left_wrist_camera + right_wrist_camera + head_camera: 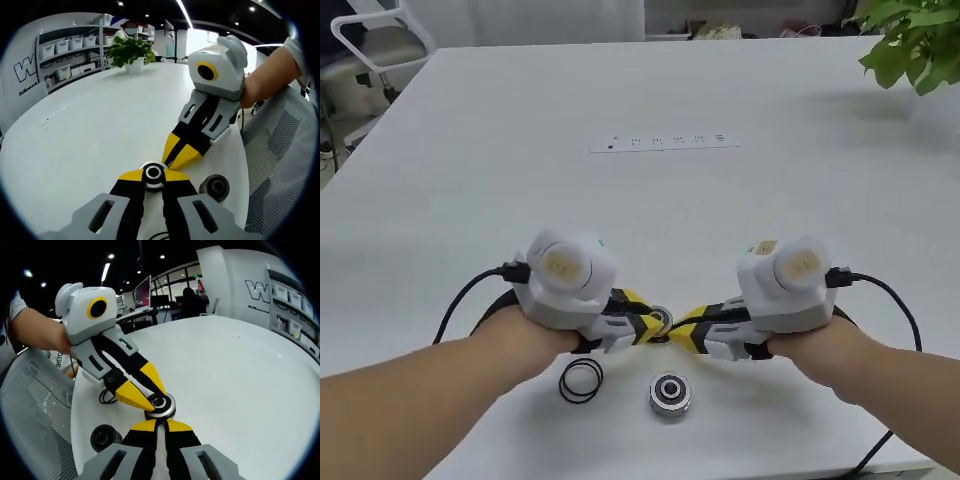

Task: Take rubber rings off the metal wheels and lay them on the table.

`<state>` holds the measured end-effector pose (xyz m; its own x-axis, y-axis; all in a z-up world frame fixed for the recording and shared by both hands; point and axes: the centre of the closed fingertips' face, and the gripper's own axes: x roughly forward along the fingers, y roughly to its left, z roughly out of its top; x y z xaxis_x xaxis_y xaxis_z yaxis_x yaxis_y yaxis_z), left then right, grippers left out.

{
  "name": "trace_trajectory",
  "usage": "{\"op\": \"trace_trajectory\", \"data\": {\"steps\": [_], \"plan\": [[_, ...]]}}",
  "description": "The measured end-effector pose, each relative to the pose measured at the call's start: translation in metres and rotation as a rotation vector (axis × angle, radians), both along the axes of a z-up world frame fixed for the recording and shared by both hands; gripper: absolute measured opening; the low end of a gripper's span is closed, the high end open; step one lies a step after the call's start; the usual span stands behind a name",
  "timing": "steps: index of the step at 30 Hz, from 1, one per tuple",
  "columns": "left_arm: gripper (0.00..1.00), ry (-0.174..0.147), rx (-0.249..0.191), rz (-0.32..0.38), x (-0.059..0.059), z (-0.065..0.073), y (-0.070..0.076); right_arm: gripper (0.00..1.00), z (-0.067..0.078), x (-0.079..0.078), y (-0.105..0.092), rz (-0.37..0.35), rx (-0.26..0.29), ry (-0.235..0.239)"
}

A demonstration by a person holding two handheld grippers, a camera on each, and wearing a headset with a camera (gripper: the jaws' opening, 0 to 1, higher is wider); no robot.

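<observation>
A small metal wheel [153,173] with a dark rubber ring around its rim is held just above the table, with my left gripper [153,176] shut on it across its faces. My right gripper [161,424] comes from the opposite side, its jaws pressed together on the ring at the wheel's [160,405] near rim. In the head view the left gripper [648,322] and right gripper [672,330] meet tip to tip at this wheel [659,319]. A second wheel [670,393] lies flat near the front edge. Thin black rubber rings [581,380] lie loose to its left.
The white table [650,200] stretches far ahead, with a flush socket strip [665,142] in its middle and a green plant [910,45] at the far right. A mesh chair [280,150] stands close behind the table's front edge. Black cables trail from both grippers.
</observation>
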<state>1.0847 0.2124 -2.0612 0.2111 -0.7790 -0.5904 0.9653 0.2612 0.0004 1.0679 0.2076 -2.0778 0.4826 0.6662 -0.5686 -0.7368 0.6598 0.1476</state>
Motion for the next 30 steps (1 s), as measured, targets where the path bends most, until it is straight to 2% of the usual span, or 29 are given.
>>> {"op": "trace_trajectory", "data": {"steps": [3,5,7,12,17,18,20,24,28,30], "plan": [[0.07,-0.001,0.0,0.002,0.0,0.0,0.0,0.0,0.0,0.001,-0.003,-0.018,0.002,0.007],[0.07,-0.003,-0.001,0.007,0.0,0.0,0.0,0.0,0.0,0.002,-0.005,-0.052,0.03,0.039],[0.07,-0.004,0.0,0.01,-0.001,0.0,0.0,0.0,0.0,0.003,-0.006,-0.069,0.036,0.046],[0.07,0.002,-0.001,0.014,-0.001,0.0,0.0,0.0,0.005,0.012,-0.014,-0.16,0.112,0.083],[0.07,0.001,0.002,0.023,-0.002,0.0,-0.001,0.0,0.004,0.011,-0.013,-0.174,0.118,0.092],[0.07,0.001,0.003,0.024,-0.002,0.0,-0.001,0.0,0.005,0.012,-0.013,-0.18,0.127,0.096],[0.07,-0.002,0.004,0.026,-0.002,0.0,-0.001,0.0,0.011,0.014,-0.012,-0.199,0.185,0.106],[0.07,-0.007,0.007,0.026,-0.002,0.0,-0.001,0.0,0.013,0.012,-0.009,-0.194,0.209,0.116],[0.07,-0.017,0.014,0.024,-0.002,0.0,-0.001,0.0,0.014,0.011,-0.009,-0.197,0.215,0.122],[0.07,-0.019,0.016,0.024,-0.002,0.0,-0.001,0.0,0.015,0.01,-0.007,-0.182,0.2,0.107]]}}
